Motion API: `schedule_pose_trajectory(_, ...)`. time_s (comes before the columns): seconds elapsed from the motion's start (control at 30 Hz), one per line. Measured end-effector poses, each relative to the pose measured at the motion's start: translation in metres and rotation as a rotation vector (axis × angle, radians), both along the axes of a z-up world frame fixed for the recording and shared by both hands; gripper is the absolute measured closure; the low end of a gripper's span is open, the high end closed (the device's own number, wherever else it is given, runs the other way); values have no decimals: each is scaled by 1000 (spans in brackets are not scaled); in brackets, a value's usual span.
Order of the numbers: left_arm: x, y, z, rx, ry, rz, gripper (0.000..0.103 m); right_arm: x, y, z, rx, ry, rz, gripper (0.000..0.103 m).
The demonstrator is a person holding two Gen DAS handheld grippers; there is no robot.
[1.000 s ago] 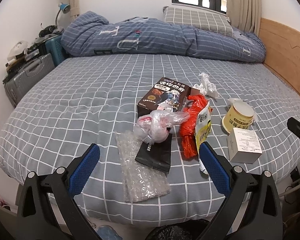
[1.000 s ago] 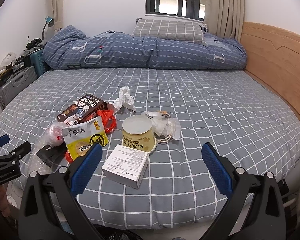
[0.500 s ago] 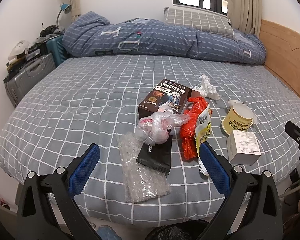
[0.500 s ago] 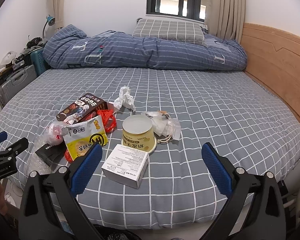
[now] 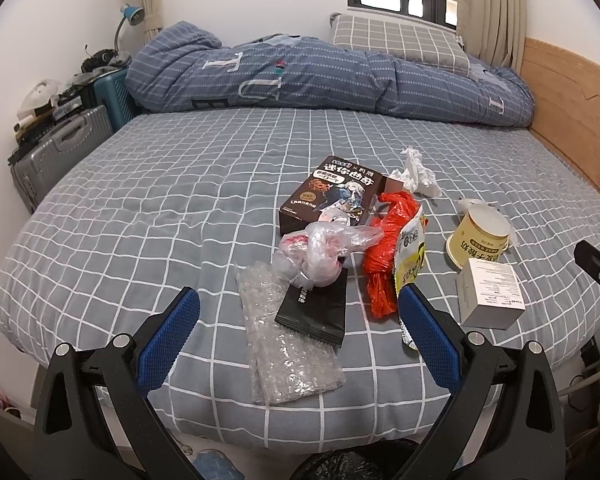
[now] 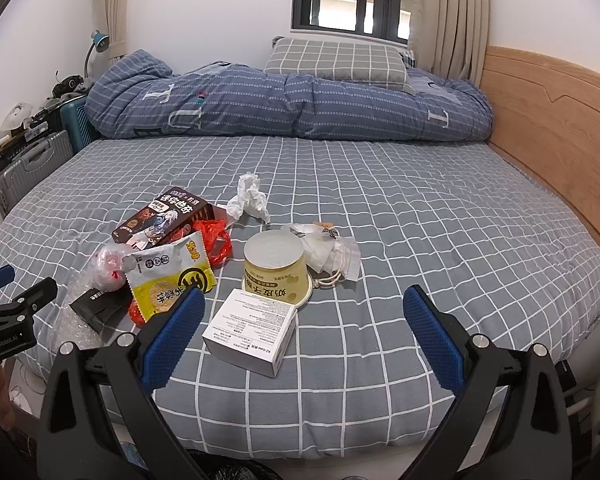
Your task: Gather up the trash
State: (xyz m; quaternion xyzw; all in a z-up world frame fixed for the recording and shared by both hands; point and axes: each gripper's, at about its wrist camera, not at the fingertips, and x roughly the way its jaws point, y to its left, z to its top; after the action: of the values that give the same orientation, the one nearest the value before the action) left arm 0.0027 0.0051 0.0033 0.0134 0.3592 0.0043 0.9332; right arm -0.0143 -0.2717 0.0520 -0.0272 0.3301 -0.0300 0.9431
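Trash lies on the grey checked bed (image 5: 140, 216). In the left wrist view: bubble wrap (image 5: 284, 344), a black pouch (image 5: 314, 312), a knotted clear bag (image 5: 320, 252), a brown snack box (image 5: 332, 192), a red bag (image 5: 388, 248), a yellow snack packet (image 5: 410, 256), a yellow cup (image 5: 480, 240), a white box (image 5: 492, 296) and crumpled tissue (image 5: 418, 172). My left gripper (image 5: 300, 312) is open above the bubble wrap and pouch. My right gripper (image 6: 304, 308) is open above the white box (image 6: 252, 332), near the cup (image 6: 276, 268).
A folded blue quilt (image 6: 284, 108) and a pillow (image 6: 336, 60) lie at the far side. Suitcases (image 5: 56, 152) stand to the left. A wooden headboard (image 6: 548, 120) runs along the right. A black bin bag (image 5: 340, 464) sits below the bed's near edge.
Both grippers have barely shifted; the view has dropped slightly. The jaws stay open and nothing on the bed has moved.
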Motion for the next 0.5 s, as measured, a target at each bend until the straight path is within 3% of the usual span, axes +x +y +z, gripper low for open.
schedule_pose_trajectory(0.5,1,2,-1,1,0,4,6,1,1,-1,5,4,6,8)
